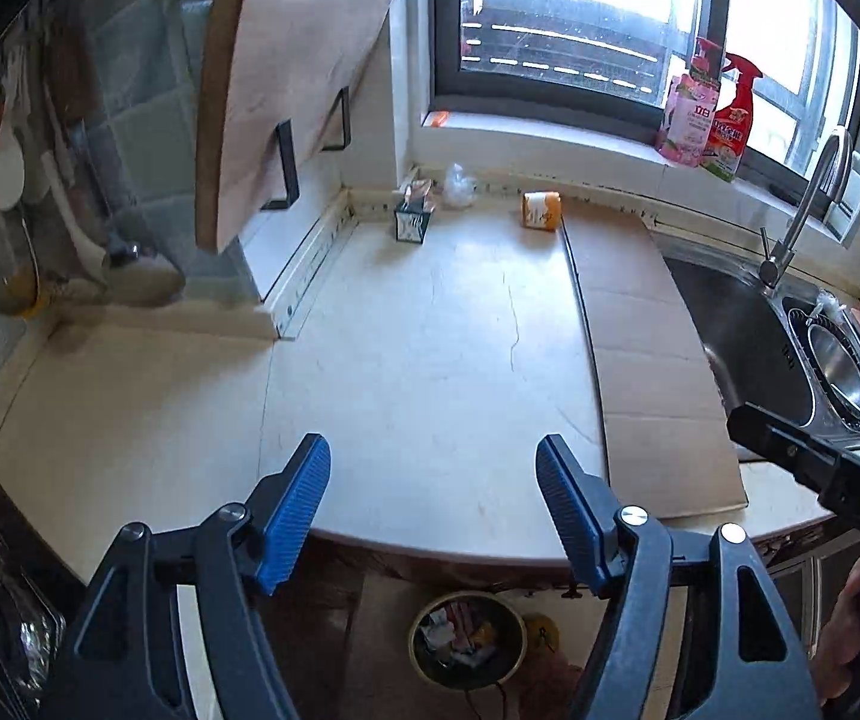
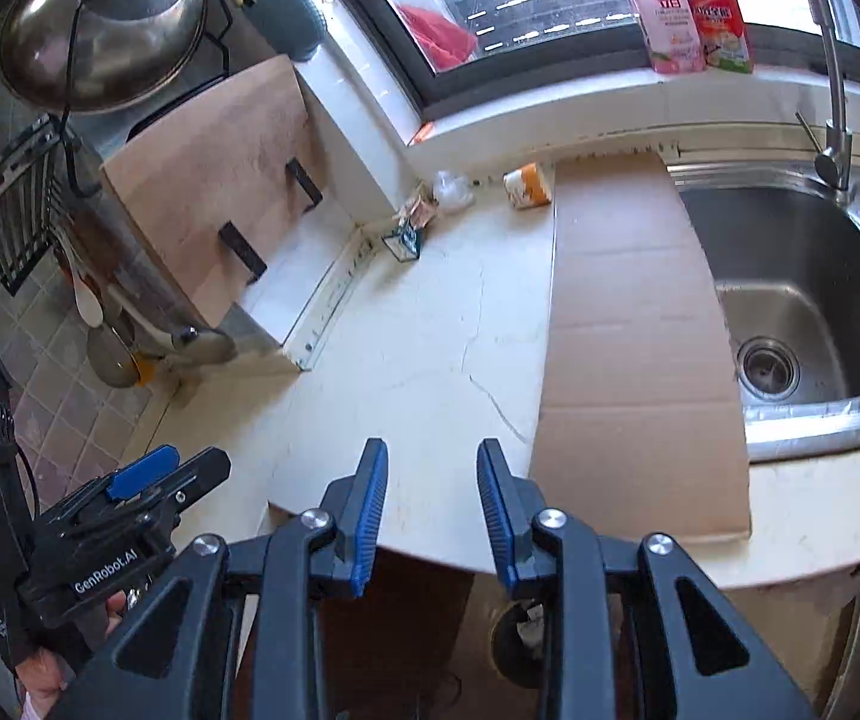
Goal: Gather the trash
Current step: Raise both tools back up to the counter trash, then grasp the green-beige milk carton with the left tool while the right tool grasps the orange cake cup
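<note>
step: between pickups, as I read it. Both your grippers are empty above the tabletop (image 1: pixel 430 330) edge; three pieces of trash are left at the far back.
left gripper (image 1: pixel 433 504): jaws wide, nothing between them.
right gripper (image 2: pixel 433 504): jaws narrower but parted, nothing held.
trash: small dark carton (image 1: pixel 413 217) straight ahead of the left jaws, far off near the back corner. Crumpled clear plastic (image 1: pixel 459 185) just right of it, against the back wall. Orange-and-white pack (image 1: pixel 541 211) further right, lying on its side beside the cardboard sheet (image 1: pixel 658 372).
bin (image 1: pixel 466 639): on the floor below the tabletop edge, under and between the left jaws; already has bits in it.
pose: both grippers pitched down and forward, side by side, right one visible at the right edge of the left wrist view. Your hand (image 2: pixel 40 678) grips the left tool's handle.
next: long reach forward to the back wall. Carton is upright and open-topped, so close across its sides. Plastic is soft and will likely need a deep pinch.
risk: the carton could tip when nudged.
</note>
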Demonstrator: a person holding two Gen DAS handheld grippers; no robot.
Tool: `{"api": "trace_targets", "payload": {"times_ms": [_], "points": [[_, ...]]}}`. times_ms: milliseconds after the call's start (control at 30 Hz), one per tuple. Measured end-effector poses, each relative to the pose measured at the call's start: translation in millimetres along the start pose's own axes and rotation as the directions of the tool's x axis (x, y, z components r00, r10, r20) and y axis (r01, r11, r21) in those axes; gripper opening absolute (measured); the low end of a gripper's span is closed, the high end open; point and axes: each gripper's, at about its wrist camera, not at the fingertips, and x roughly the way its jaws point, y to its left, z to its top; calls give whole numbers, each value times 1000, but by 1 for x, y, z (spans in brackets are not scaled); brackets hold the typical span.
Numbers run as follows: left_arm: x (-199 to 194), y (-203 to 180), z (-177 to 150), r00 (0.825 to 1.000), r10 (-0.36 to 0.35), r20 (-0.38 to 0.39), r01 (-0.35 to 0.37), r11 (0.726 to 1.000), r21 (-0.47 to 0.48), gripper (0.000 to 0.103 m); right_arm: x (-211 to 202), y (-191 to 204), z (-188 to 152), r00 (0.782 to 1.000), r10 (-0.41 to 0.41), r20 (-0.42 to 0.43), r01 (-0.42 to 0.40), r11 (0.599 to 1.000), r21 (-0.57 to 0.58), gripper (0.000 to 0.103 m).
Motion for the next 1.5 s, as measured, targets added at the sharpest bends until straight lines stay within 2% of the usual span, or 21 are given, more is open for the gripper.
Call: {"api": "trace_targets", "payload": {"times_ms": [67,167,433,567,733,867,1033,1333,1500], "points": [[-2,-9,25,1000,14,19,-14,1000,24,83,-5,-5,24,1000,4,15,-4,1000,-6,32],[0,-26,59,998,37,46,-40,997,65,84,-11,-12,62,999,23,43,-22,1000,-21,38],[41,-50,149,999,38,38,-40,997,66,92,-1,-42,153,995,26,92,-23,999,-34,39],[73,-59,183,998,56,14,-57,996,72,92,18,-62,188,996,18,85,-15,1000,-26,44],[128,-75,208,991,131,-25,-126,981,145,92,63,-94,225,999,35,29,-36,999,23,44],[174,-85,225,988,138,-66,-125,977,172,92,104,-117,245,999,43,-1,-42,997,69,44],[227,-76,245,983,140,-115,-123,982,145,92,161,-141,262,997,63,-48,-56,989,135,44],[308,-16,258,963,167,-209,-163,986,37,92,261,-142,272,984,113,-138,-89,981,170,44],[344,8,257,958,147,-246,-156,988,-16,92,299,-135,274,981,110,-161,-84,984,159,44]]}}
